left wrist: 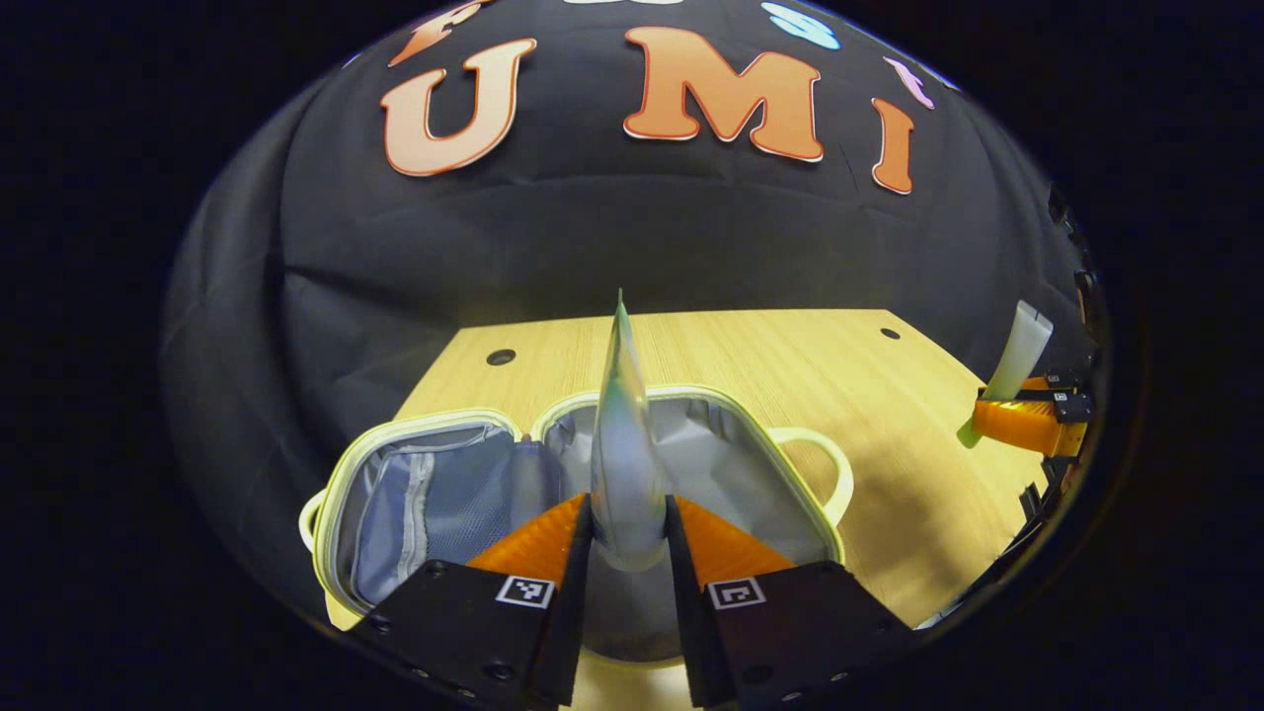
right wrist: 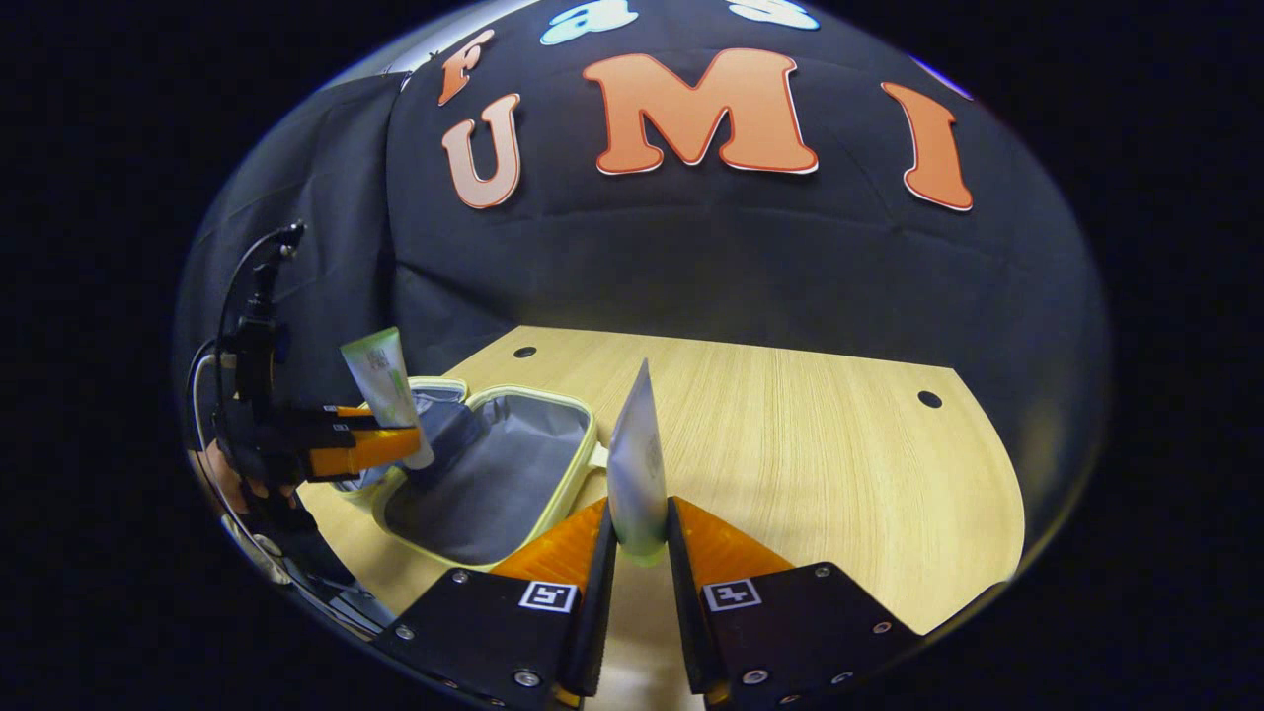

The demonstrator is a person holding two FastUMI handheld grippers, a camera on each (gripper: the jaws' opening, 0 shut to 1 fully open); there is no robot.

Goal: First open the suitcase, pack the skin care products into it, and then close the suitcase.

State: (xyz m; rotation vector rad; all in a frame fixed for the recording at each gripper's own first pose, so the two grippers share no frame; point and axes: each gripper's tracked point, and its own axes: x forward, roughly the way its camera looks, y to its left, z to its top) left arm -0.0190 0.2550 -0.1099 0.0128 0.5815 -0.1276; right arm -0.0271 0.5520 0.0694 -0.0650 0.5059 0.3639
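Your left gripper hovered above the open suitcase, a rounded pale-rimmed shell with soft grey fabric lining, lying flat on the wood-grain table. Its fingers pinched a glossy tapered tube, crimped end up. To the right, your right gripper squeezed a second smooth tube upright between its fingers, over bare table beside the case.

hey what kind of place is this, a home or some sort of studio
Likely a recording booth, not a home: black cloth wall, a bare wooden table, and an open suitcase staged for packing tubes held in hand-held tongs.
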